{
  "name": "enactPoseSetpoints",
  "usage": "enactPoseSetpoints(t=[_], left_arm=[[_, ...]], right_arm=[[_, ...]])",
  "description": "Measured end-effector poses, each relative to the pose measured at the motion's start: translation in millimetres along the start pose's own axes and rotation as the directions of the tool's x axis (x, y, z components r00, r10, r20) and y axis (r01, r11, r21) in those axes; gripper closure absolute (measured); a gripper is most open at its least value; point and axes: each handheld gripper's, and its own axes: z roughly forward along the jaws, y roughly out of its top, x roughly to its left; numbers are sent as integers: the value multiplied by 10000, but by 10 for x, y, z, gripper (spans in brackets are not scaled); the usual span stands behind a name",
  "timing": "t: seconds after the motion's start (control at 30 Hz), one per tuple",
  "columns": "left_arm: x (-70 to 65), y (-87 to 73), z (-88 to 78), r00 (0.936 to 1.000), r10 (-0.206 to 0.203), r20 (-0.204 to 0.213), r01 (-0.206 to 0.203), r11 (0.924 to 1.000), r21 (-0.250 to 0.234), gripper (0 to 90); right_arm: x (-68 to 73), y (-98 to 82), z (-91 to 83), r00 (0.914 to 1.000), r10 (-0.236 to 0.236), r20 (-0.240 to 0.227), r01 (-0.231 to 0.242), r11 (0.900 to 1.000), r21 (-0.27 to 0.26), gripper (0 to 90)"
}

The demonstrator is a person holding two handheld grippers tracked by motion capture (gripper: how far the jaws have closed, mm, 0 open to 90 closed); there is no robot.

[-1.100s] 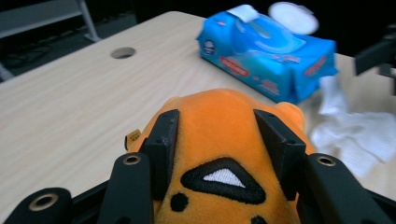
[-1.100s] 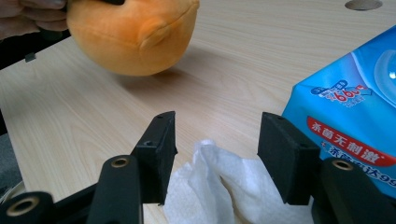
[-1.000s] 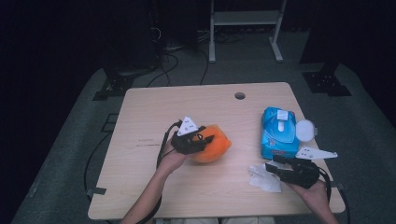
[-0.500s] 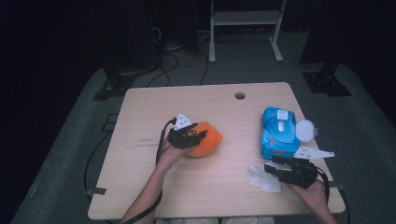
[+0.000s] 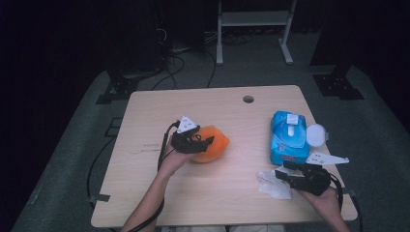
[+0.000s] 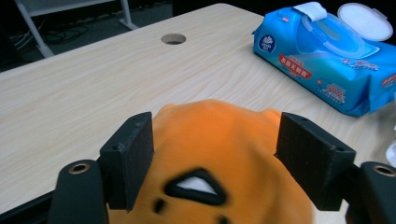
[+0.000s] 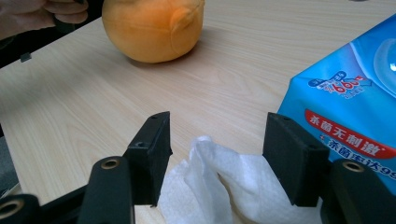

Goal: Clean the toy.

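Left hand-held gripper (image 6: 215,163) jaws opening round orange plush (image 6: 219,154)

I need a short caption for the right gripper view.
Open right gripper over a white wipe, beside the blue pack; orange toy behind.

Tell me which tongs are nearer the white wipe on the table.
Right. The right tongs straddle the white wipe, their jaws apart on either side of it. The left tongs are across the table at the orange plush toy, their jaws just opened around it.
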Motion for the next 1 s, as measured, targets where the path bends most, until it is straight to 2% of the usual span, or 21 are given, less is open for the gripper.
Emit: enactPoseSetpoints(t=[0.37, 0.5, 1.0], left_arm=[[2, -58, -161, 10000, -65, -8, 65, 10000, 54, 227], [10, -94, -229, 9995, -291, 134, 291, 9996, -12, 210], [-7, -237, -437, 9997, -206, 106, 204, 9995, 221, 194]], right_arm=[[11, -12, 9, 10000, 14, 14, -14, 10000, 54, 395], [-1, -20, 21, 10000, 72, 18, -72, 10000, 68, 392], [-60, -61, 20, 9996, 241, 111, -243, 9996, 158, 385]])
